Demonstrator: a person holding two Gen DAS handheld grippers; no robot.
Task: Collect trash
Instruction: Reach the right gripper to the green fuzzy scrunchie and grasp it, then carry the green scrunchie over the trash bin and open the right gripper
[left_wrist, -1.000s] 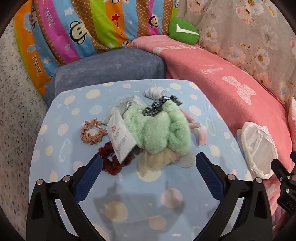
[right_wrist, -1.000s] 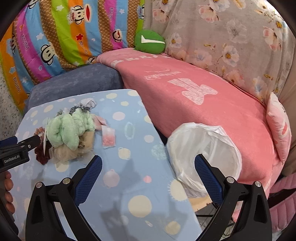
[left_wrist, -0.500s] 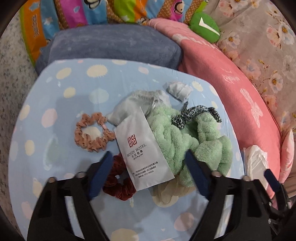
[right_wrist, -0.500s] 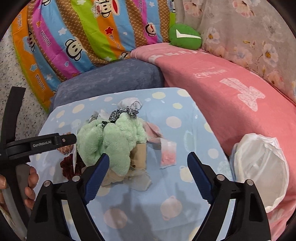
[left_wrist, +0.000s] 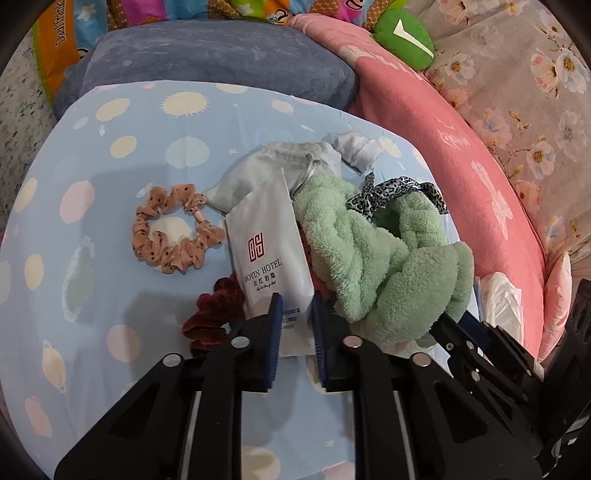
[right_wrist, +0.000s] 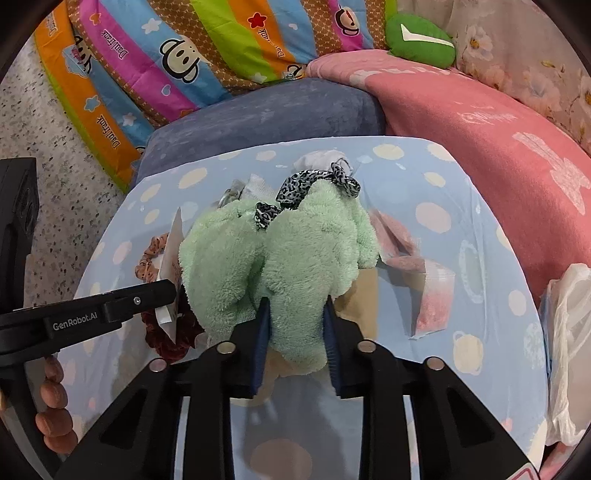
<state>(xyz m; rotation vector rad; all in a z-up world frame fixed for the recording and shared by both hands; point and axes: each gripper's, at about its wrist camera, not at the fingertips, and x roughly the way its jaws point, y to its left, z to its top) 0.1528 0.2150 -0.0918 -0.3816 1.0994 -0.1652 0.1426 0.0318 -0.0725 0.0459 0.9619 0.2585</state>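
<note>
The left gripper has its blue-padded fingers drawn narrow around the near end of a flat white hotel sachet printed with a red emblem, which lies slanted on the pale blue tabletop cloth dotted with cream and pink spots. The sachet rests partly over a dark red velvet scrunchie and beside a peach polka-dot scrunchie that sits apart to its left. Behind the sachet lies a pale grey-blue cloth pouch.

The right gripper has its fingers pressed in on the near lobe of a fluffy mint-green fleece headband, which sits heaped in the middle of the tabletop with a black-and-white leopard-print hair tie draped on top. A beige fabric piece shows beneath the fleece. To its right a small clear packet with pink contents lies flat on the cloth.

A white plastic bag hangs at the tabletop's right edge against a pink blanket. A grey-blue cushion sits behind the tabletop
</note>
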